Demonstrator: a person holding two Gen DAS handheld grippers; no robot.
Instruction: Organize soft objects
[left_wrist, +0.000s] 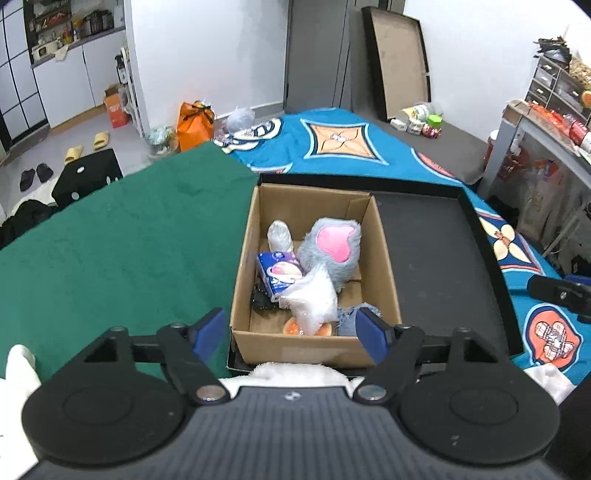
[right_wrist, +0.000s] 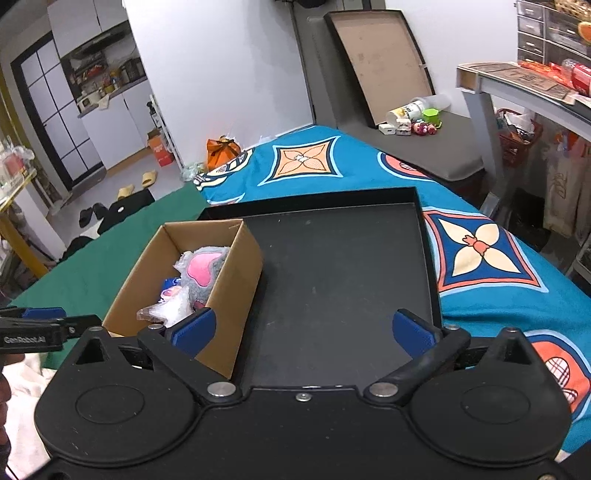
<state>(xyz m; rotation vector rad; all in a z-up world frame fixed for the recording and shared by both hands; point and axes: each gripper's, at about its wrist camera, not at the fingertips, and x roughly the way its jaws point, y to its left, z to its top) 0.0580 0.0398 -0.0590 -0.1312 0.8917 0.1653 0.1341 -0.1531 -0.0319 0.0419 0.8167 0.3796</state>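
Observation:
A cardboard box (left_wrist: 384, 258) stands in the left part of a black tray (left_wrist: 436, 251). Inside lie a grey plush with a pink patch (left_wrist: 332, 243), a blue tissue pack (left_wrist: 279, 273), a clear plastic bag (left_wrist: 314, 299), a silvery wrapped roll (left_wrist: 279, 234) and denim cloth (left_wrist: 351, 314). My left gripper (left_wrist: 291, 328) hovers open above the box's near edge, nothing between its blue pads. My right gripper (right_wrist: 301, 328) is wide open over the tray (right_wrist: 332, 277), beside the box (right_wrist: 236, 280), holding nothing. The plush (right_wrist: 203, 271) shows there too.
Tray and box rest on a bed with a blue patterned blanket (left_wrist: 332, 140) and a green cloth (left_wrist: 129, 236). White fabric (left_wrist: 295, 371) lies just under my left gripper. A desk (right_wrist: 517, 85) stands at the right, and a flat box lid (right_wrist: 380, 62) leans on the wall.

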